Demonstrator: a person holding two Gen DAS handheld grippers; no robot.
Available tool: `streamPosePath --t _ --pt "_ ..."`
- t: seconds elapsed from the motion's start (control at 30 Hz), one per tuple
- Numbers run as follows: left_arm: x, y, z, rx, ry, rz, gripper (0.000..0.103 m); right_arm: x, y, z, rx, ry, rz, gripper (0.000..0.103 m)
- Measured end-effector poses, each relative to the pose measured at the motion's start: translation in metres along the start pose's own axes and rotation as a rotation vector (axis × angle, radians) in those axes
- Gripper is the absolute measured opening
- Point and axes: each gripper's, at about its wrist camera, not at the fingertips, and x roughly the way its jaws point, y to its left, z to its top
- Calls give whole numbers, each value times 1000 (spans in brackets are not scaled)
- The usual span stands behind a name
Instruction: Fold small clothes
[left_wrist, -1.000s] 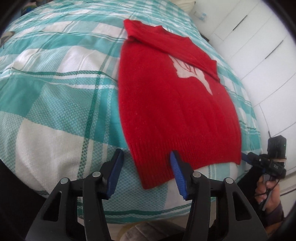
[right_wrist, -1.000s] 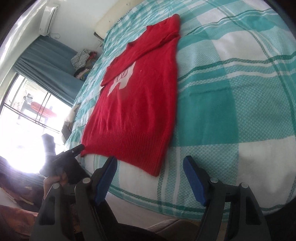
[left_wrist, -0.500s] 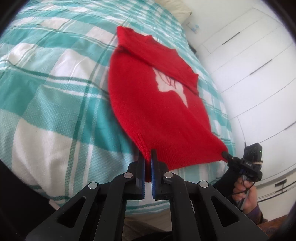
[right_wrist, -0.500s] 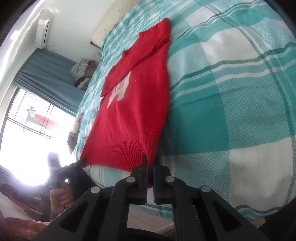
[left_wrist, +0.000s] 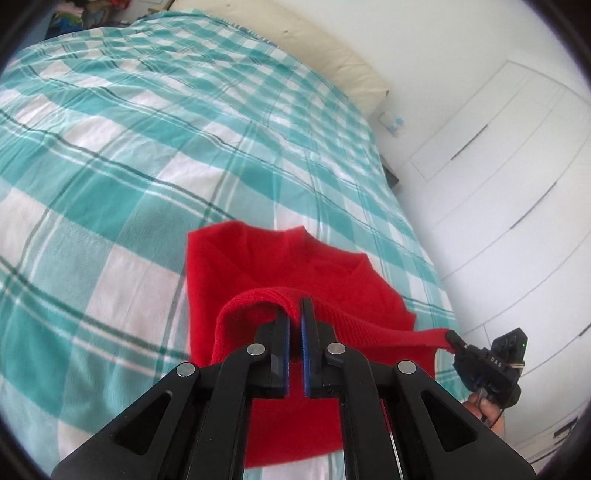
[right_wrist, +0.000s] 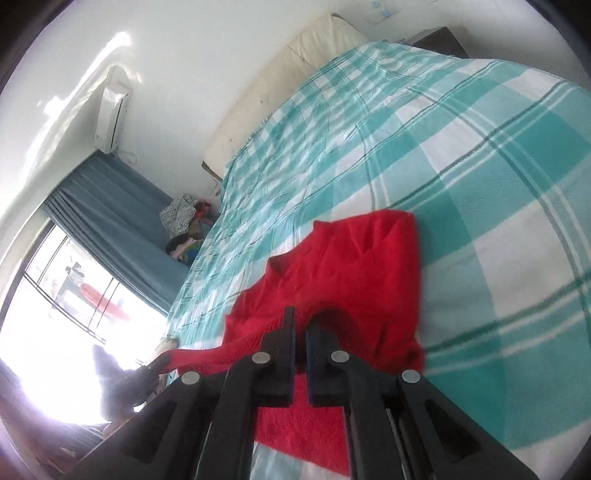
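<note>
Garment: red knitted sweater with ribbed hem, lying on the teal-and-white checked bedspread; its neckline end points toward the cream headboard cushion.
Left gripper: jaws pressed together on one corner of the ribbed hem, which loops over the blue pads.
Right gripper: jaws likewise pinched on the opposite hem corner; in the left wrist view it appears at the hem's far end.
Hem: stretched as a band between the two grippers, raised above the sweater's body and carried toward the neckline.
Step in hand (judged): folding the lower half over the upper half.
Technique: keep both corners level and equally advanced toward the headboard cushion, so the fold line runs straight across; hold slight tension in the hem to prevent sagging; lower it onto the shoulders, edges matched, before releasing.
Risk (judged): uneven travel would skew the fold.
Hand: grasps the right gripper's handle.
</note>
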Motion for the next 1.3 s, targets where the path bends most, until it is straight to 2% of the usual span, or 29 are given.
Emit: streamPosePath --t 0.17,0.27,0.33,0.4,0.43,0.47,0.53,0.63,0.77,0.87,0.97,1.07,1.13,1.2,1.3 --pt "59 19 33 -39 17 75 3 56 -20 44 24 19 -66 4" --pt "82 26 41 -48 34 86 4 81 -38 57 71 34 -83 4" --pt "95 30 48 -60 47 106 9 93 -49 60 105 51 -79 4" --pt "104 38 56 -103 51 124 35 102 -58 66 150 42 -66 8" --pt "104 42 60 -125 33 133 66 103 -62 68 168 32 -56 13" --pt "99 45 64 -139 -3 147 80 101 -64 71 179 11 -56 22" --pt "87 48 70 -140 -55 161 83 92 -63 75 173 -24 -64 27" --pt "73 45 69 -99 -60 176 84 75 -51 77 100 -22 -86 28" --pt "47 26 38 34 -31 220 87 53 -21 57 -116 55 -132 28" --pt "29 10 -2 133 12 240 92 34 -4 16 -259 155 -128 28" --pt "16 -6 -52 201 89 238 92 20 4 -33 -403 269 -126 28" --pt "1 -25 -100 280 127 276 92 12 -13 -73 -477 352 -247 28" --pt "-11 -36 -126 320 116 319 95 -5 -25 -84 -466 306 -294 25" --pt "-22 -42 -146 334 92 357 97 -27 -26 -94 -463 246 -406 28" --pt "-29 -46 -165 326 60 392 98 -58 -29 -111 -428 169 -395 30"
